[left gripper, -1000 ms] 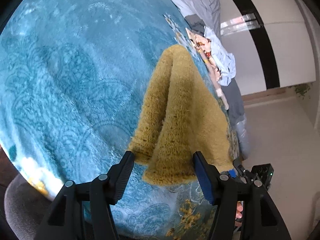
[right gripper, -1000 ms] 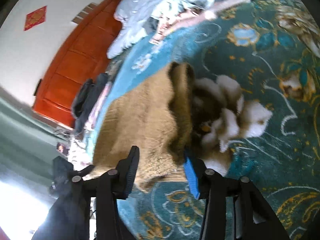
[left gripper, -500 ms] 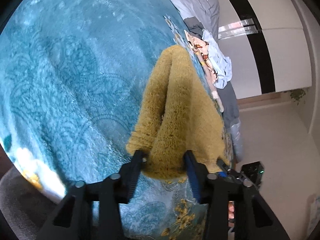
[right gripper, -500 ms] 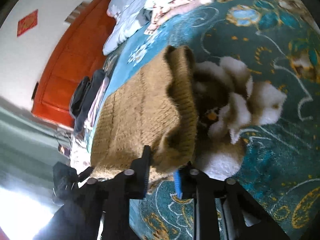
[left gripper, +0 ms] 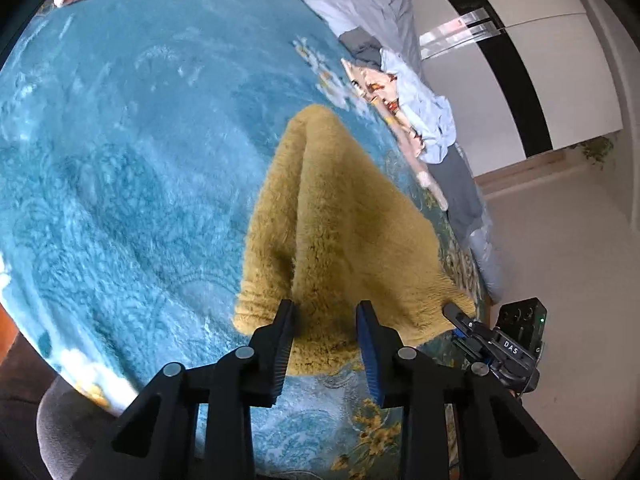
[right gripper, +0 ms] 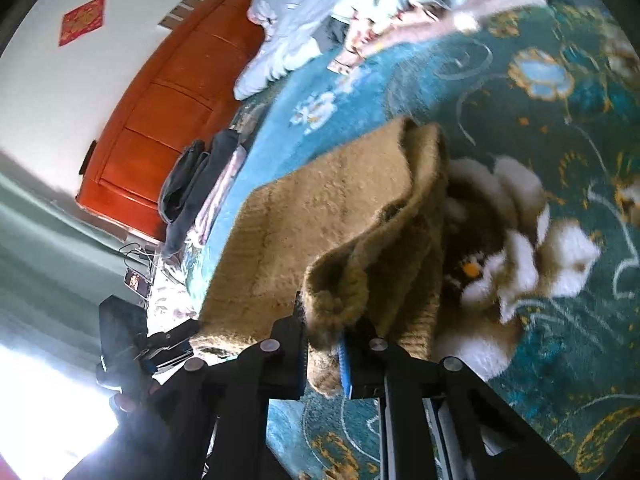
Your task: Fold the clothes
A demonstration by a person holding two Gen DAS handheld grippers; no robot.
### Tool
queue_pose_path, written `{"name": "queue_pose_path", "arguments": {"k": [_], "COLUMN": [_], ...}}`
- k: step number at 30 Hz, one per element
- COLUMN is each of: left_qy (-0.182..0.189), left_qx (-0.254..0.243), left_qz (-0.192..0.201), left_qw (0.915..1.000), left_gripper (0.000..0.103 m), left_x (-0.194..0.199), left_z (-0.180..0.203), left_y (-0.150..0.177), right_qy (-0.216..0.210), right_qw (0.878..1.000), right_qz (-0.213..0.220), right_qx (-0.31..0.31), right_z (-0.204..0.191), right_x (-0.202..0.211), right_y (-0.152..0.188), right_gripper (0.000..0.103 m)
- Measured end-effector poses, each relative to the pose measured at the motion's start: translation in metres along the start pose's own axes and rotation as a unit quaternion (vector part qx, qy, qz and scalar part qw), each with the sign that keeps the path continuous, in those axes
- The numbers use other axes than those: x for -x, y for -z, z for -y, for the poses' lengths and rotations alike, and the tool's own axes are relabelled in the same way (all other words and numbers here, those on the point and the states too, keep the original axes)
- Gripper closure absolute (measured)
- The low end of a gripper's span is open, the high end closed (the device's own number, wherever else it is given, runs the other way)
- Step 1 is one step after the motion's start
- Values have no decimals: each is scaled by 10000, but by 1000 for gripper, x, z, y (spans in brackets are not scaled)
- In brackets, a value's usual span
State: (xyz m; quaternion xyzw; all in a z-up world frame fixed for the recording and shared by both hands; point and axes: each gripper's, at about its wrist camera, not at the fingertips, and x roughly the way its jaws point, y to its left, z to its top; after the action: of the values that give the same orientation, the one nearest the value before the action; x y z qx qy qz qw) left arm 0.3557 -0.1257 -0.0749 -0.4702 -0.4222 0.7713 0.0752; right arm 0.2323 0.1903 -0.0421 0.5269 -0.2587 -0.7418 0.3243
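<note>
A fuzzy mustard-yellow sweater (left gripper: pixel 344 232) lies on a teal patterned blanket (left gripper: pixel 120 168). My left gripper (left gripper: pixel 326 320) is shut on the sweater's near hem, which bunches between the fingers. In the right wrist view the same sweater (right gripper: pixel 328 216) is lifted at one corner, and my right gripper (right gripper: pixel 324 336) is shut on a thick rolled edge of it. A white and brown fluffy part (right gripper: pixel 520 256) shows beside the raised edge. The other gripper (left gripper: pixel 480 336) shows at the sweater's right corner in the left wrist view.
A pile of pale grey-blue and printed clothes (left gripper: pixel 404 92) lies at the bed's far end. Dark folded garments (right gripper: pixel 192 184) sit at the bed's edge near an orange wooden headboard (right gripper: pixel 168 100). Bare floor (left gripper: pixel 560 240) lies to the right of the bed.
Both grippers went from open around the sweater's edge to shut on it. The right gripper has lifted its corner, which now rolls up off the blanket.
</note>
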Motion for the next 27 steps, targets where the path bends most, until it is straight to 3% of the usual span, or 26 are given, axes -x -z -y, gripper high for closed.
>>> {"name": "queue_pose_path", "arguments": {"k": [9, 10, 13, 19, 22, 25, 27], "left_qy": [336, 376, 514, 530, 377, 231, 283], "left_qx": [65, 71, 62, -622, -457, -28, 181], "left_qz": [170, 193, 264, 459, 325, 121, 98], "left_qw": [9993, 9991, 9983, 9956, 9977, 9997, 9994], "left_gripper": [70, 76, 82, 83, 83, 82, 81], "left_x": [-3, -4, -3, 11, -1, -16, -20], "left_z": [-1, -1, 1, 37, 18, -18, -32], "left_y": [-7, -7, -12, -38, -34, -22, -15], "right_qy": [-57, -59, -116, -367, -245, 88, 61], "right_qw": [9997, 9997, 9998, 9986, 9988, 9999, 9992], "right_qz": [-19, -20, -29, 289, 248, -79, -152], "right_qx": [-253, -242, -176, 254, 333, -43, -367], "right_z": [11, 10, 6, -22, -19, 12, 31], "right_x": [-5, -5, -5, 14, 14, -3, -9], "right_y": [6, 5, 0, -20, -15, 3, 13], "right_gripper": [90, 90, 90, 91, 91, 91, 91]}}
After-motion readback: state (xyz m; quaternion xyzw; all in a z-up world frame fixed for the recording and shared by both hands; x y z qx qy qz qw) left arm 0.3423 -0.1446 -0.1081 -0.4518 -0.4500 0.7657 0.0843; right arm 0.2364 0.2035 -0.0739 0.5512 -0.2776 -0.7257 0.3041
